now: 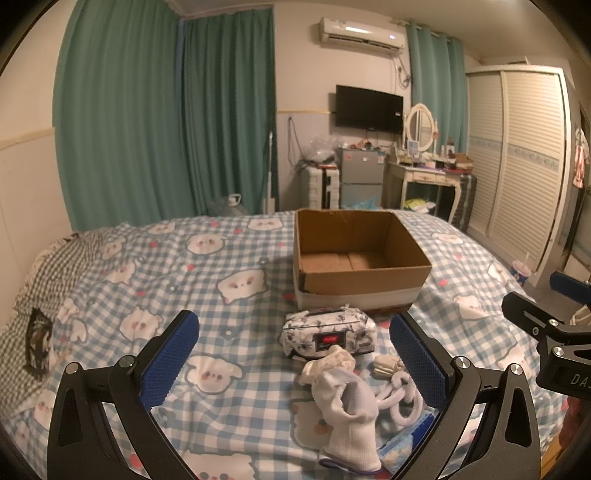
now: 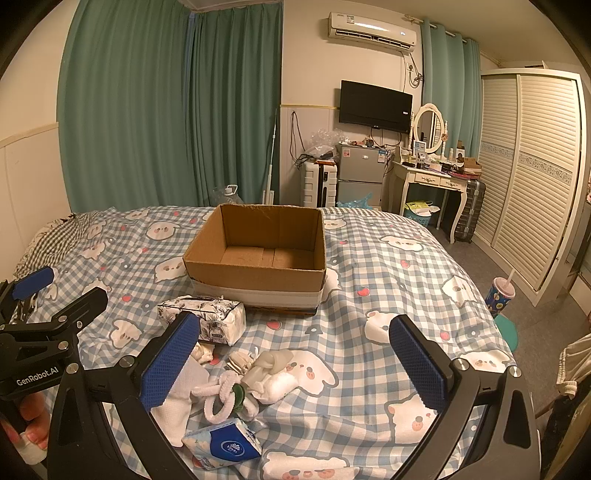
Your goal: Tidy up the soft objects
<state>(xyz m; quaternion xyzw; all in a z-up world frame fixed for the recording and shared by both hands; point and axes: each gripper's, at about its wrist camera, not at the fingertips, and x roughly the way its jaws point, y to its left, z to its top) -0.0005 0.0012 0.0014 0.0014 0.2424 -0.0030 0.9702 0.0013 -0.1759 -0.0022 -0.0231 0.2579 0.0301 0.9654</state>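
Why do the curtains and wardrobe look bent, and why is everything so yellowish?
Left wrist view: the fisheye lens bows the curtains and wardrobe, with dark corners. Right wrist view: same bending, warm dim indoor light, glare on the air conditioner; the cardboard box stays sharp.

Both wrist views low over bed [image 1: 229,258], facing far wall; share cardboard box [image 1: 360,258].

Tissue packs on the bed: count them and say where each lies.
2. The floral pack lies just in front of the box; the blue pack lies nearest the camera, beside the socks. Others may be hidden under the pile.
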